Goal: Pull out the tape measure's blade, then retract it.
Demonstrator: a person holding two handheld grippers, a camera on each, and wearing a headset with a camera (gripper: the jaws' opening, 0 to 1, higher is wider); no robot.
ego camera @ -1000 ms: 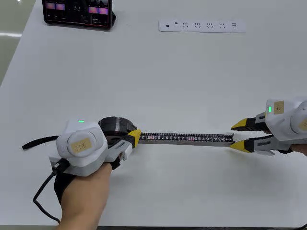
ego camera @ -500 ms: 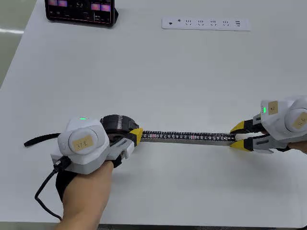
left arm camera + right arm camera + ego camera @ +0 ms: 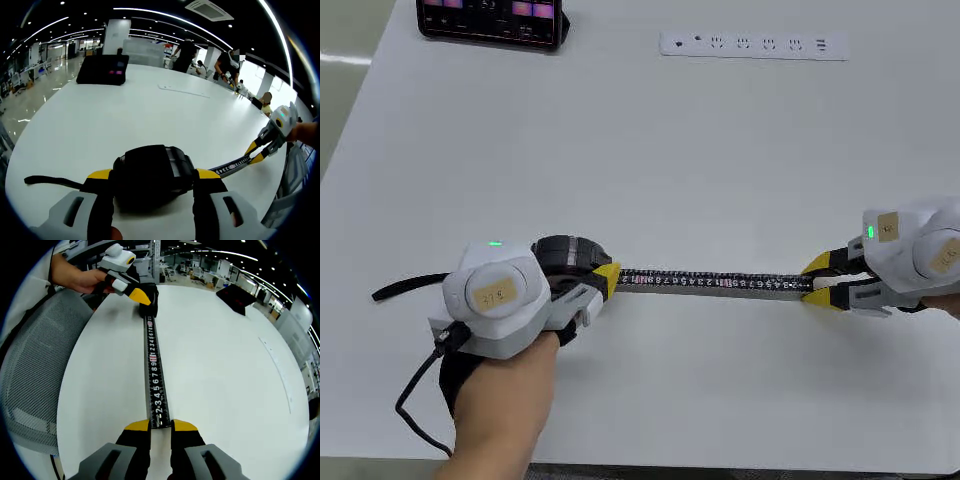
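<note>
Along the blade (image 3: 155, 380), black numerals 2 to 9 can be read in the right gripper view, followed by a red mark and a further run of digits. The handwriting on the yellow sticker (image 3: 495, 296) atop the left gripper (image 3: 582, 276) cannot be made out. The tape measure (image 3: 565, 262) is laid on the white table (image 3: 650, 150), its black case clamped between the left gripper's jaws, and the blade is drawn out flat across the table. The blade's end is pinched by the right gripper (image 3: 817, 282). Its jaws were spread on either side of the blade's end a second ago and have since been closed on it. The drawn-out length appears unchanged.
</note>
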